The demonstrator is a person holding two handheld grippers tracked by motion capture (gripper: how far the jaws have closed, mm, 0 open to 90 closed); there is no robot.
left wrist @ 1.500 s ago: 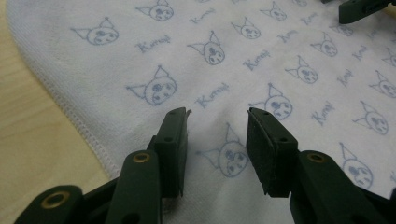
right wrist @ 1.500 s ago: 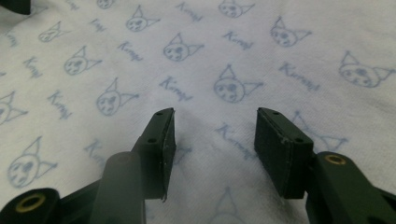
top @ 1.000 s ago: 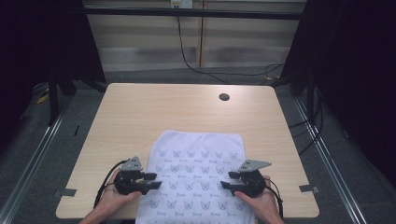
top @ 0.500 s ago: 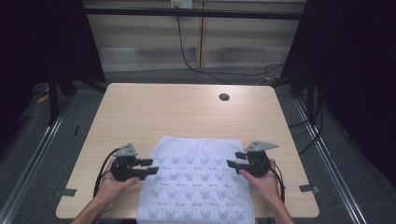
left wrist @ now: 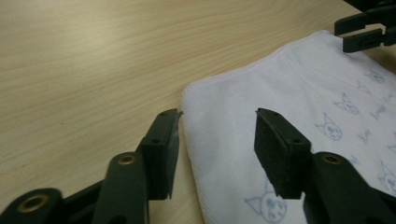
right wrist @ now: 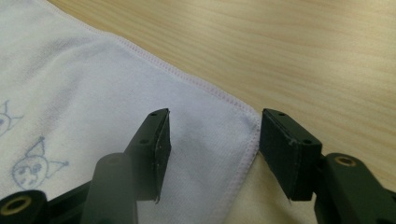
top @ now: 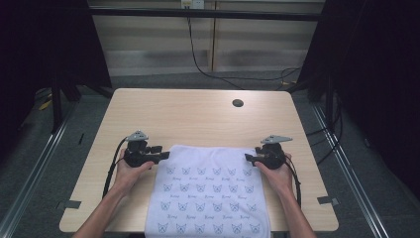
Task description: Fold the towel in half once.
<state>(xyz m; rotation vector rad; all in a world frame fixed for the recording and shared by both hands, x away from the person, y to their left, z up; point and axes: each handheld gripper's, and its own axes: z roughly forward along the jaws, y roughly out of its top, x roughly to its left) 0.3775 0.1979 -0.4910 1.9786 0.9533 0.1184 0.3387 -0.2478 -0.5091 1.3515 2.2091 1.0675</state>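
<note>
High view shows our printed white towel (top: 208, 193) flat on the wooden table (top: 198, 116), its near end draped over the edge. Our left gripper (top: 159, 154) and right gripper (top: 250, 158) both gape at the far corners. We should straddle each hem squarely, then pinch evenly.

Bare tabletop (top: 198, 116) lies open beyond the towel (top: 210, 191); a small round hole (top: 237, 103) sits near its far edge.
</note>
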